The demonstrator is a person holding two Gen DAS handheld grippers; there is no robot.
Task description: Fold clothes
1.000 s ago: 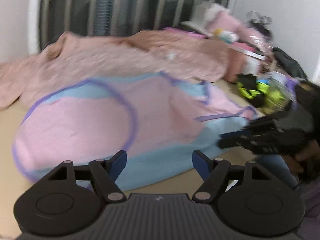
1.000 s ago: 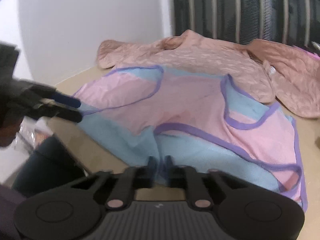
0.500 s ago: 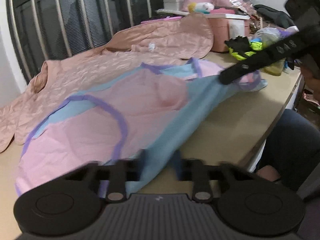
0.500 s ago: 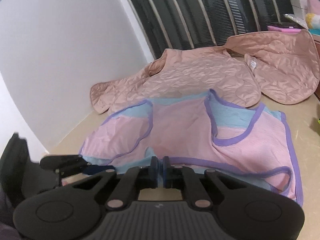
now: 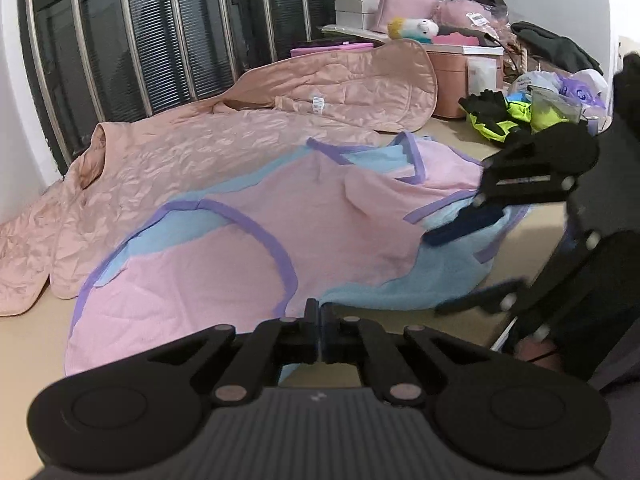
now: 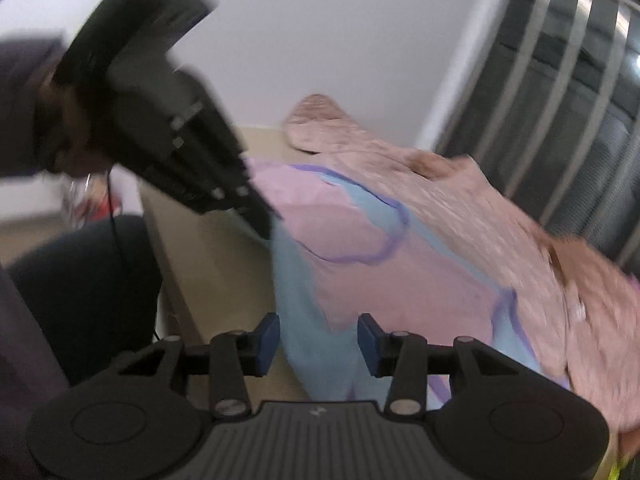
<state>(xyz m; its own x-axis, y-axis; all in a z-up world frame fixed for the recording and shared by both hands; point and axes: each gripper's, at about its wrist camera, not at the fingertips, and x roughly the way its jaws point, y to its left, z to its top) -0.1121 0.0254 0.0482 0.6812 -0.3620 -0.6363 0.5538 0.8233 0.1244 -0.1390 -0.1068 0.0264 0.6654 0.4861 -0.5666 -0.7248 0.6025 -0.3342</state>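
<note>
A pink and light-blue sleeveless top (image 5: 320, 220) with purple trim lies spread on the tan table (image 5: 524, 248). My left gripper (image 5: 320, 314) is shut on its near hem, where pink meets blue. In the right wrist view the same left gripper (image 6: 267, 222) pinches the top's (image 6: 360, 240) edge, with a hand behind it. My right gripper (image 6: 318, 336) stands open, a strip of blue hem lying between its blue pads (image 6: 267, 338) without being pinched. From the left wrist view the right gripper (image 5: 450, 268) hovers open over the top's right end.
A peach quilted jacket (image 5: 192, 148) lies behind the top, against the barred window (image 5: 160, 40). Far right stand a pink box (image 5: 456, 80), neon-yellow and black clothing (image 5: 500, 120) and bags. The table edge (image 6: 160, 240) runs close to a person's dark trouser leg (image 6: 80, 280).
My left gripper has shut on the hem. My right gripper has opened, let go of the hem and swung round sideways towards the left gripper.
</note>
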